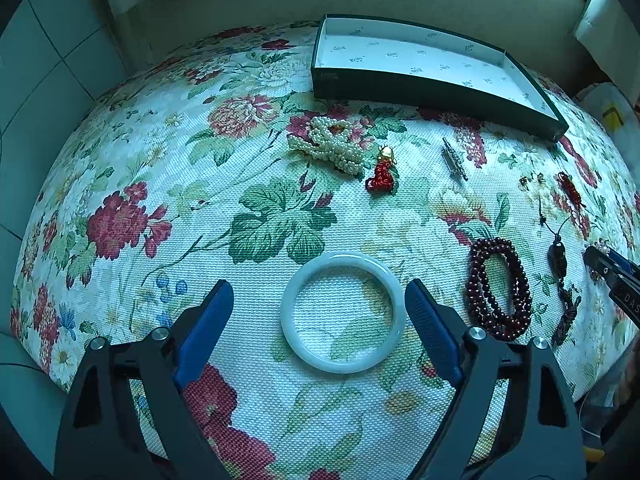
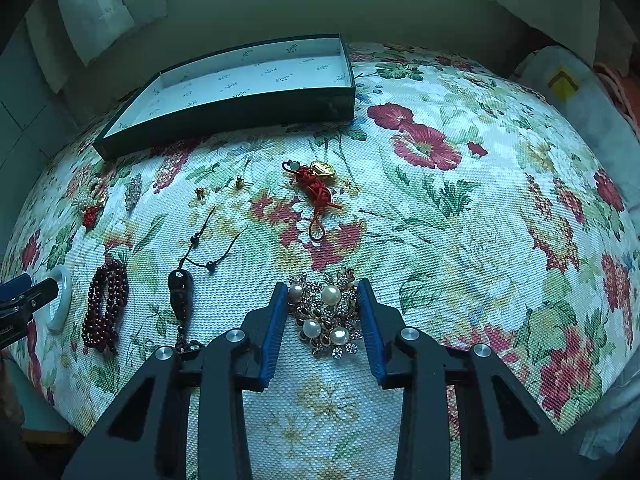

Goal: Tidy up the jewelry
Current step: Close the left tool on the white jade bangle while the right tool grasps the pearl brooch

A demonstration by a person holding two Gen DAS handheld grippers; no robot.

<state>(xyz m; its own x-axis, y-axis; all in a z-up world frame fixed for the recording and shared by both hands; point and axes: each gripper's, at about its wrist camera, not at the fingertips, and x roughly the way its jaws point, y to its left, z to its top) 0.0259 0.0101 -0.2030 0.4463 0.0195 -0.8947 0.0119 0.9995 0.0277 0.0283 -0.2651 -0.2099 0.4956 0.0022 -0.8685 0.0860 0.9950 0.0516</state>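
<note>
A white jade bangle (image 1: 343, 311) lies flat on the floral cloth between the fingers of my open left gripper (image 1: 320, 298), which do not touch it. My right gripper (image 2: 323, 292) brackets a pearl and rhinestone brooch (image 2: 326, 314); its blue pads stand at the brooch's sides, and I cannot tell whether they press on it. The empty dark green box (image 1: 440, 92) sits at the back, also in the right wrist view (image 2: 224, 118). The right gripper's tip (image 1: 600, 262) shows at the left view's right edge.
On the cloth lie a pearl necklace heap (image 1: 328, 142), a red-cord gold charm (image 1: 384, 172), a silver clip (image 1: 454, 159), a dark red bead strand (image 1: 498, 288), a dark pendant on a cord (image 1: 558, 258), small gold earrings (image 2: 240, 182) and another red-cord gold pendant (image 2: 318, 184).
</note>
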